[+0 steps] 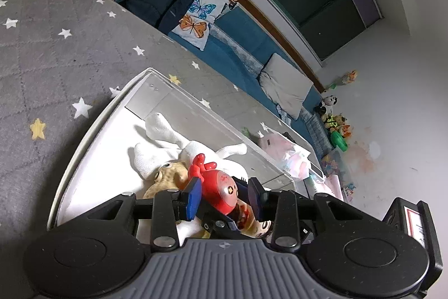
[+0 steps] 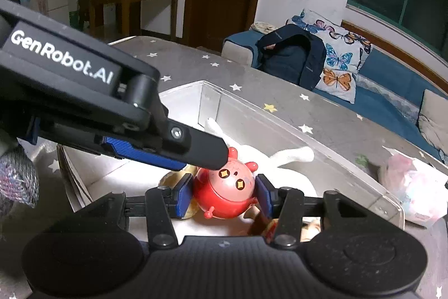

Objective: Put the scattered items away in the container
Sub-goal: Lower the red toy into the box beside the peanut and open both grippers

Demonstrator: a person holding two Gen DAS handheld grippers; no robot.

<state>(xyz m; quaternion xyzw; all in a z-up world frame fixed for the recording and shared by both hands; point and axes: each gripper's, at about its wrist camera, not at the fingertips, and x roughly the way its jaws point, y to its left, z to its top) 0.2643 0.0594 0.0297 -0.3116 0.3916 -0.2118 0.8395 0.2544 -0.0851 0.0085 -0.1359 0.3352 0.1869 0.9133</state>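
Spreading under everything is the grey, star-printed counter. On it stands the clear container, with its white floor open to both cameras. Inside it lie a white plush and a tan frog-like toy. A pink bag sits on the counter just outside the far wall, at about 3 o'clock in the right wrist view.

The right gripper reaches in over the container's near rim, its fingers drawn narrow and pressing the red round toy from 9 and 3 o'clock. The toy is inside the line of the walls, over the tan toy; whether it touches what lies beneath cannot be told. It has hardly any long axis. Its small ears point toward 11 to 12 o'clock and its face is turned up at the right wrist camera.

The left gripper comes in from 10 o'clock in the right wrist view, and one black fingertip lies right by the ears. In its own view the fingers stand wide to either side of the toy. The 3 o'clock pad is clearly apart from it; the 9 o'clock pad overlaps it, and contact cannot be told.

The right hand alone seems to bear the toy, so the coming move probably turns on what is under it. With the floor of the container below, parting the right fingers should be enough. The left fingertip by the ears could nudge the toy as it drops.
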